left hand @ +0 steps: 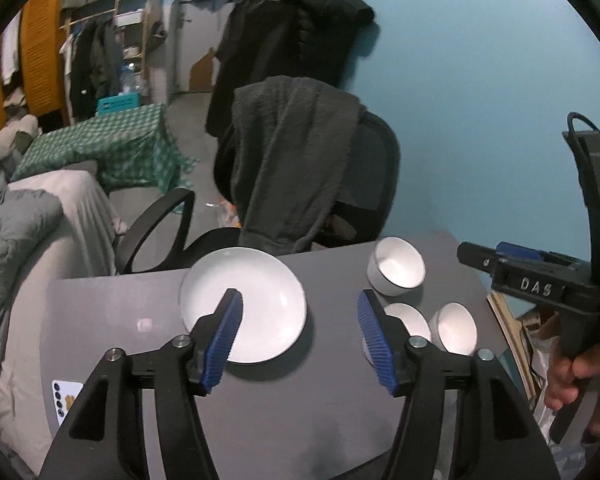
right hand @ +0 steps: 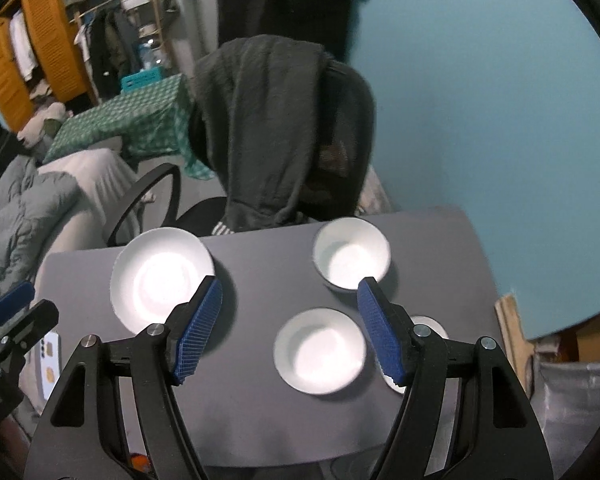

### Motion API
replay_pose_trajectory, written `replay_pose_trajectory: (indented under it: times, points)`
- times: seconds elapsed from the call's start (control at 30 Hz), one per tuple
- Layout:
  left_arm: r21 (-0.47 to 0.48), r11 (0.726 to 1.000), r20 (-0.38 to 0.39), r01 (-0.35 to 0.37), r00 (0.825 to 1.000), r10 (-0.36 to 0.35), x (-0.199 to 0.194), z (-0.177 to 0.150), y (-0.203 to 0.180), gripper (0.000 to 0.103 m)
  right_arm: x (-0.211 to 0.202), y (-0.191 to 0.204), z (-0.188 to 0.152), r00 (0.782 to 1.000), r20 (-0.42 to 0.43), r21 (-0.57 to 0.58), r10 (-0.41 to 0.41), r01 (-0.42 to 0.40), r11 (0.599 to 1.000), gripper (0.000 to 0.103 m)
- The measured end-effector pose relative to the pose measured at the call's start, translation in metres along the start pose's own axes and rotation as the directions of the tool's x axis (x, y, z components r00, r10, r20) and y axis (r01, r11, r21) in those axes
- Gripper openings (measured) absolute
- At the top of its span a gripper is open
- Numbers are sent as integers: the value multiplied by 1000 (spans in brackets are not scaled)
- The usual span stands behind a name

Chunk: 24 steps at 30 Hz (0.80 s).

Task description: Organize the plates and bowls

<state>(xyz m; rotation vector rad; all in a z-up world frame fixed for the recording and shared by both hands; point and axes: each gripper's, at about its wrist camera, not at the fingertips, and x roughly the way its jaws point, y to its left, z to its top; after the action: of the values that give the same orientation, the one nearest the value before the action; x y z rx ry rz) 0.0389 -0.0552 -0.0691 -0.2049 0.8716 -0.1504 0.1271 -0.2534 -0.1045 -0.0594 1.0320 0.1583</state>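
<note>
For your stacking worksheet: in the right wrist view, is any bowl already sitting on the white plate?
No. The white plate lies bare at the table's left, while the three bowls stand apart on the grey table.

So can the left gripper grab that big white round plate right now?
Probably yes. The left gripper is open and empty, with the big white round plate lying flat just ahead on the grey table; nothing sits between them.
</note>
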Motion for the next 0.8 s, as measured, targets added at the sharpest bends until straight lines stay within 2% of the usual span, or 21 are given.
replay_pose_trajectory:
  times: [0.23, 0.53, 0.8]
  points:
    - [-3, 997, -46, 76, 996, -76, 2, 1, -21, 62, -23, -30, -6, 999, 17, 75, -32, 30, 997, 70]
    - [32, 992, -63, 119, 991, -117, 2, 12, -44, 66, -44, -59, -17, 997, 19, 134, -74, 71, 988, 70]
    - [76, 987, -103, 139, 986, -131, 16, 12, -67, 66, -51, -86, -29, 997, -17, 189, -80, 82, 978, 70]
